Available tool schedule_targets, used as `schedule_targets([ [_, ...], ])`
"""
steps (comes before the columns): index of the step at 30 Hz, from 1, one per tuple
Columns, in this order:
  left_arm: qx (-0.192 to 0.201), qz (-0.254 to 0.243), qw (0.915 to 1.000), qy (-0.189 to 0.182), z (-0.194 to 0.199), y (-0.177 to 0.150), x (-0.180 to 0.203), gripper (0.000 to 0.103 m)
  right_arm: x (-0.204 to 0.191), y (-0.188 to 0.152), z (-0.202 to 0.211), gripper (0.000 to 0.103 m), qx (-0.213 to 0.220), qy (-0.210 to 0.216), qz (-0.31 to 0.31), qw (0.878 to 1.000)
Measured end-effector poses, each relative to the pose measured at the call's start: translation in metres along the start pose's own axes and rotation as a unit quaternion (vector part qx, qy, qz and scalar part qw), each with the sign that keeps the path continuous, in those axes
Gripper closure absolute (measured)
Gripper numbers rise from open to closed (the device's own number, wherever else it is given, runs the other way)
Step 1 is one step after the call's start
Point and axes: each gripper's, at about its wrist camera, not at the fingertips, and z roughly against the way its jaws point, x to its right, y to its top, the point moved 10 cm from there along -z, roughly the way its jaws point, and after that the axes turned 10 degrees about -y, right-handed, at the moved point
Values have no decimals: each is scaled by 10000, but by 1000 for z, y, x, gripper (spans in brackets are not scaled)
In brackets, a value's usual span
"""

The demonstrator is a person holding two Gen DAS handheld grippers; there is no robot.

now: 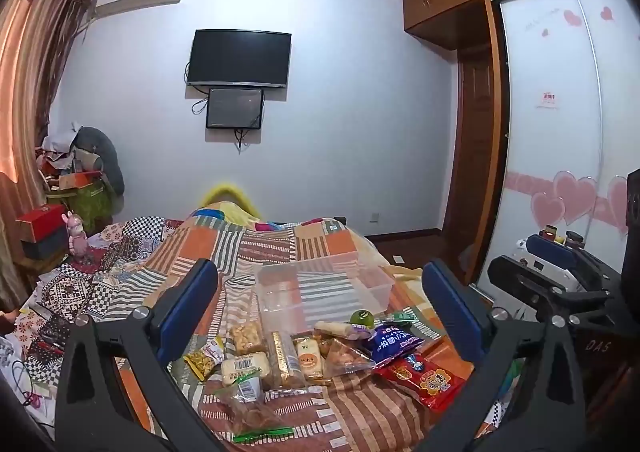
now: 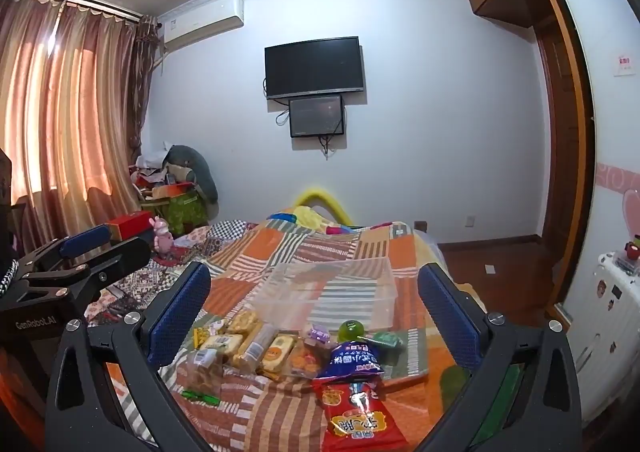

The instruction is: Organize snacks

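Blue-padded fingers of the left gripper stand spread wide apart, holding nothing and touching nothing; they hang above the patchwork bedspread with the pile of snacks lying between and below them. The right gripper is likewise spread wide and bare, raised over the same bedspread, and its black frame also shows at the right edge of the left wrist view. Just beyond both sets of fingertips sits a clear plastic box, open at the top, with nothing visible inside it; the quilt's stripes show through its walls. Nearer than the box, between the left fingers, lie a red snack bag, a blue snack bag, a green round cup and several pale wrapped biscuits, packed close together and partly overlapping. In the right wrist view the red snack bag lies closest, low between the fingers, with the blue snack bag overlapping its far end and the green round cup just beyond, near the box's front wall.
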Motion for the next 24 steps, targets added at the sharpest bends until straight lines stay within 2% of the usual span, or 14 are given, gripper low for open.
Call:
schedule_targets([
  [24,-29,39,10000,-39,2,-1,0,0,-2,4,2,0,11,19,9,10000],
])
